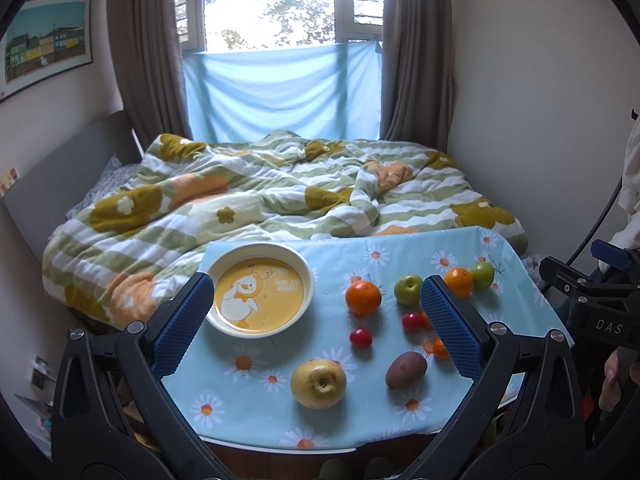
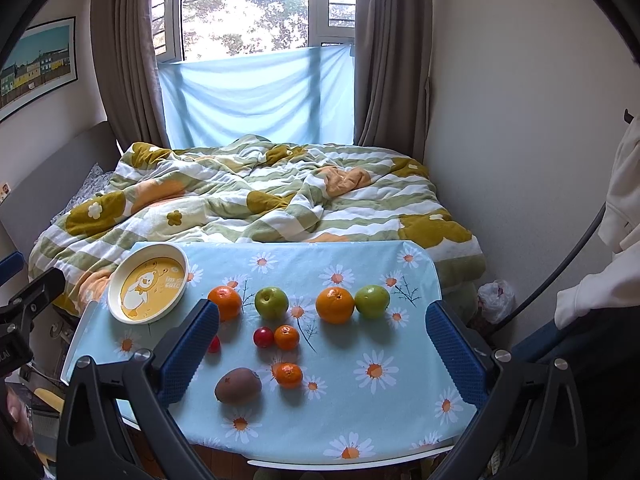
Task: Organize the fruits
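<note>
An empty white bowl with a yellow duck picture (image 1: 259, 289) (image 2: 148, 288) stands at the table's far left. Fruit lies loose on the blue daisy tablecloth (image 2: 360, 408): two oranges (image 2: 335, 305) (image 2: 225, 302), two green apples (image 2: 272, 302) (image 2: 372, 301), two small tangerines (image 2: 286, 337) (image 2: 289, 375), red cherry tomatoes (image 2: 263, 337) (image 1: 360, 338), a brown kiwi (image 2: 238, 385) (image 1: 406, 370) and a yellow pear (image 1: 318, 383). My left gripper (image 1: 316, 324) hovers open above the table's near left. My right gripper (image 2: 324, 354) hovers open over the middle, holding nothing.
A bed with a striped flower quilt (image 2: 256, 204) lies just beyond the table, under a curtained window (image 2: 248, 8). Walls close in on both sides. A person's pale sleeve (image 2: 624, 200) is at the right. A plastic bag (image 2: 496, 300) sits on the floor.
</note>
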A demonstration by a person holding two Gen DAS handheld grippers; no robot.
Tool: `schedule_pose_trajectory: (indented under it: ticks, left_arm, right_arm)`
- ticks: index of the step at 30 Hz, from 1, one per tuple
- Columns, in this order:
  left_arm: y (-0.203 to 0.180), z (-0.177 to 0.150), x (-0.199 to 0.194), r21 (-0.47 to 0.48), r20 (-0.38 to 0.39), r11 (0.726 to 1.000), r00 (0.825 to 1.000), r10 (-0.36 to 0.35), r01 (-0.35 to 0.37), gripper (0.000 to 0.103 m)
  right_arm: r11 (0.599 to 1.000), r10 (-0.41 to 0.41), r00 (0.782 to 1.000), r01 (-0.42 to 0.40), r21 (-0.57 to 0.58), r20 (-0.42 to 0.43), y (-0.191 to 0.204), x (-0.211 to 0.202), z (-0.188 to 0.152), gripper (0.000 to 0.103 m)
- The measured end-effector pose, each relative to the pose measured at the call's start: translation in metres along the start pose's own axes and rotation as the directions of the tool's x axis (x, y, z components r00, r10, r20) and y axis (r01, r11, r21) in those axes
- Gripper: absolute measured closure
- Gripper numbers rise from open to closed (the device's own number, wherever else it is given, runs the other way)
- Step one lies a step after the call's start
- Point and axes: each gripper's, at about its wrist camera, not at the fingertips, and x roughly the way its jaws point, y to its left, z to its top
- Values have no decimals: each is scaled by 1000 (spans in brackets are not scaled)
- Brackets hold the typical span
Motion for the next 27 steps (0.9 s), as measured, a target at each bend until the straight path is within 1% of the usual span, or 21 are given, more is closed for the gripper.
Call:
schedule_pose_trajectory:
  ticks: [22,27]
  left_arm:
    - [1,1,3,5,7,1000,1000,-1,1,0]
    - [1,4,1,0,11,999,999,-35,35,0]
  right_arm:
    - [1000,0,1000,0,-2,7,3,3,-6,0]
    - [1000,4,1000,-4,8,11,4,1,-4,0]
